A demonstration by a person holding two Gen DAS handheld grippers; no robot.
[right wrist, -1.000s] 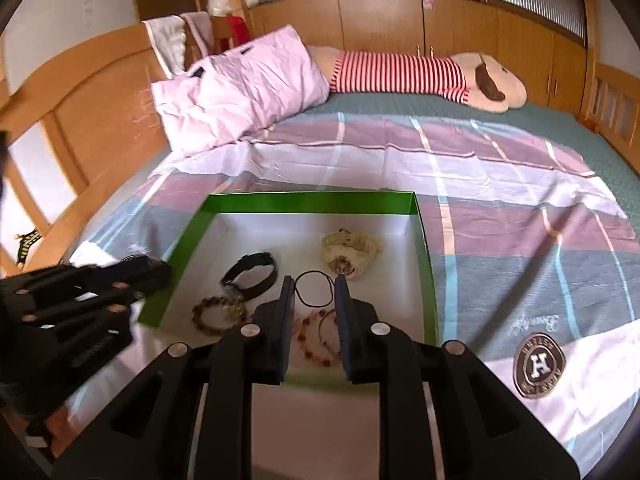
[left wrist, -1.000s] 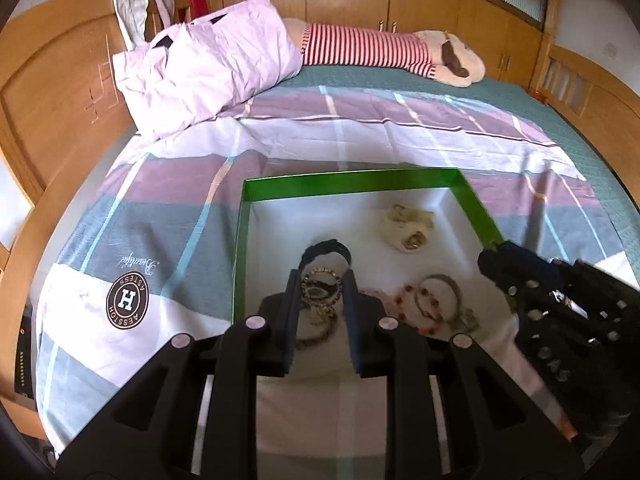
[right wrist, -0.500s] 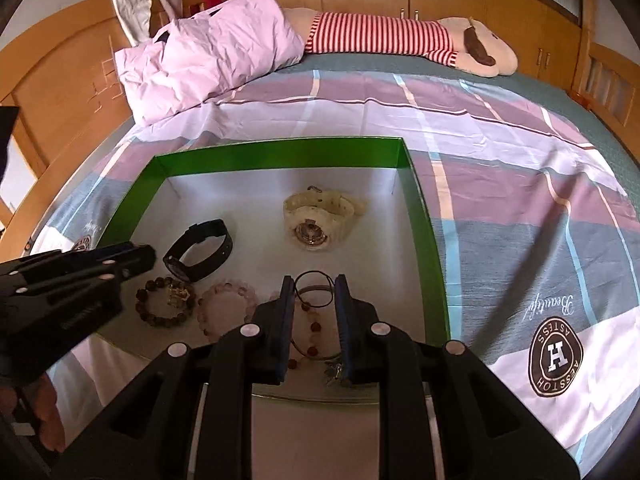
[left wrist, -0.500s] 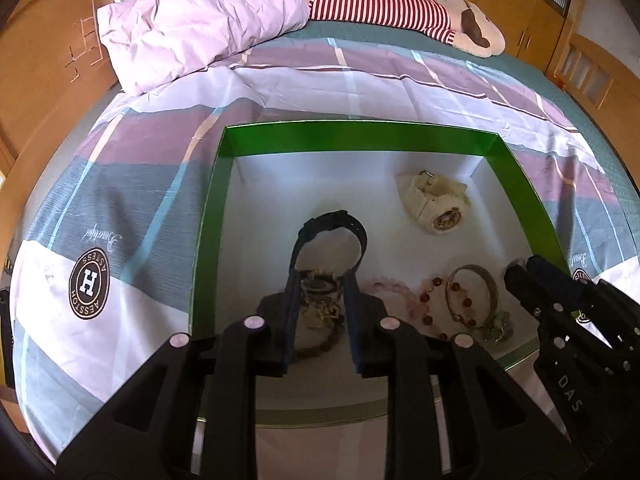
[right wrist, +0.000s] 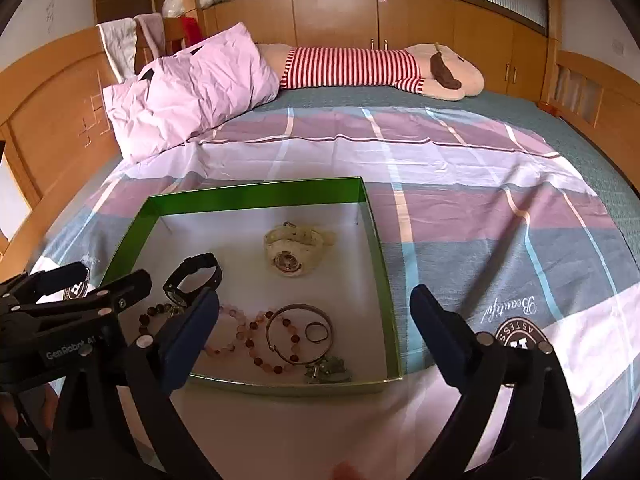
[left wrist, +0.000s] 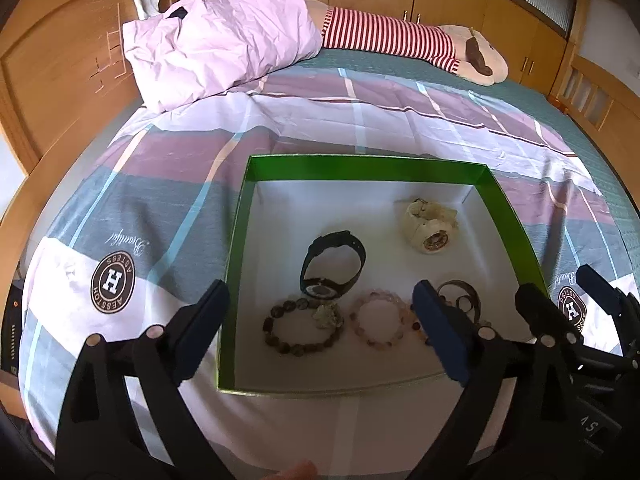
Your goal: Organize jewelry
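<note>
Bed, plaid sheet | green-walled white-floored box corrals bracelets, watches (sorted flat) | left gripper, right gripper: jaws just opened wide, holding nothing.

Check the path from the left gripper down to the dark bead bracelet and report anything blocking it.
Nothing visible blocks it. The left gripper, jaws just opened wide and empty, hovers over the dark bead bracelet in the green box. The black watch lies just behind the bracelet.

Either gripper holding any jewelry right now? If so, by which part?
Nothing is held. The left gripper and right gripper have just been opening and stand wide, nothing between the pads; the jewelry lies loose in the green box.
</note>
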